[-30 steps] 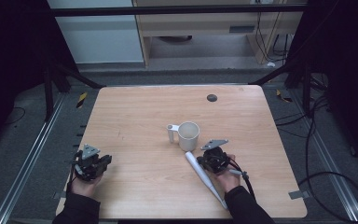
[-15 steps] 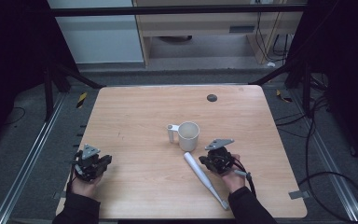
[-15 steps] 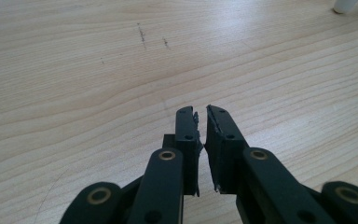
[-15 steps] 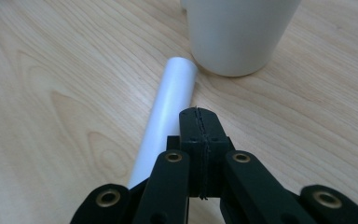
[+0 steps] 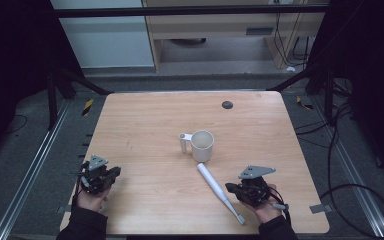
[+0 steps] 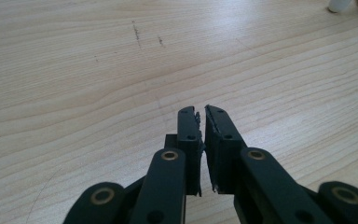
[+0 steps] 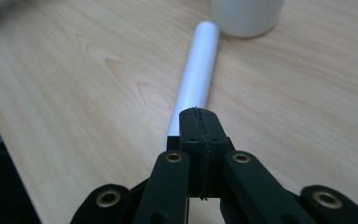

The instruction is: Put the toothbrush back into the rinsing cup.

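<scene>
A light wooden table (image 5: pixel 145 125) fills the middle of the frame, its grain running side to side, with a small dark round spot (image 5: pixel 227 104) near its far edge. Grey floor (image 5: pixel 30 150) surrounds it, crossed by metal rails (image 5: pixel 25 180) at the left and right. Black cables (image 5: pixel 340 150) trail along the right side. At the top stand a pale panel (image 5: pixel 105 35) and a beige cabinet (image 5: pixel 215 25). Both upper corners lie in darkness.
</scene>
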A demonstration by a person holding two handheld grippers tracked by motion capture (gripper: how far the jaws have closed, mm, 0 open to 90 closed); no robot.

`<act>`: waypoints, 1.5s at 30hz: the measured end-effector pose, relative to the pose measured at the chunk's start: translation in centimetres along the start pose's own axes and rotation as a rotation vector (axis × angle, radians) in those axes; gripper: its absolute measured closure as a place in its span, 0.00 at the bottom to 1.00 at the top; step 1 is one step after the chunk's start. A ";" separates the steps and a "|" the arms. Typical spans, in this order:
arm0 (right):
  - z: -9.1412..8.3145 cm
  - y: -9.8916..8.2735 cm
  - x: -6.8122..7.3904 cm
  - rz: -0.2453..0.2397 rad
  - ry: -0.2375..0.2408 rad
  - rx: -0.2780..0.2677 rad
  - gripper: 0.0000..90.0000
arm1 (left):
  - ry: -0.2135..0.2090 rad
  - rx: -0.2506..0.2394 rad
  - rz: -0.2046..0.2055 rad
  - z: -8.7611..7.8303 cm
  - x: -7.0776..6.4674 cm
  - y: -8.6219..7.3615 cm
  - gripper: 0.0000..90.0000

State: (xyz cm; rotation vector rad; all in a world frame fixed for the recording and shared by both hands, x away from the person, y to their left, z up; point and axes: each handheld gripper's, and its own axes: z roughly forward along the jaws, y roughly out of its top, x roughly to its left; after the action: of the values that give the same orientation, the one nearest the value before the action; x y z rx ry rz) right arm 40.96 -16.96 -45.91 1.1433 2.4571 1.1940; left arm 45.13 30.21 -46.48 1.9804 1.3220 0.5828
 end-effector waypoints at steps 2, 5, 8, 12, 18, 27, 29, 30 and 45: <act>-0.3 -0.6 0.2 0.010 0.007 0.007 1.00 | 0.002 0.001 0.001 0.0 0.0 0.0 0.93; -0.4 -1.5 0.3 -0.009 0.013 0.015 1.00 | 0.006 0.006 0.007 0.0 -0.1 0.0 0.95; -0.3 -2.1 0.5 -0.004 0.018 0.034 1.00 | 0.012 0.009 0.014 0.0 -0.2 0.0 0.96; 0.1 -2.3 0.6 -0.008 0.043 0.068 1.00 | 0.016 0.021 0.018 0.1 -0.2 0.0 0.97; 0.6 -2.5 1.0 -0.027 0.059 0.102 1.00 | 0.019 0.029 0.023 0.1 -0.2 0.0 0.98; 0.9 -2.5 1.4 -0.034 0.081 0.119 1.00 | 0.025 0.040 0.020 0.2 -0.1 0.0 0.99; 1.0 -2.5 1.3 -0.031 0.076 0.129 1.00 | 0.025 0.041 0.021 0.2 -0.2 0.0 0.99; 1.0 -2.6 1.3 -0.032 0.073 0.131 1.00 | 0.025 0.041 0.021 0.2 -0.2 0.0 0.98; 0.3 -2.9 0.3 -0.017 0.005 0.141 1.00 | 0.031 0.055 0.017 0.4 -0.2 0.0 0.97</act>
State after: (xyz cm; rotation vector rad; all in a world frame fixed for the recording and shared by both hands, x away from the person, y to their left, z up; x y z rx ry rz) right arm 39.24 -17.74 -48.21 1.1532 2.5845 1.0344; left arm 45.29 29.98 -46.75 2.0360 1.3546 0.5933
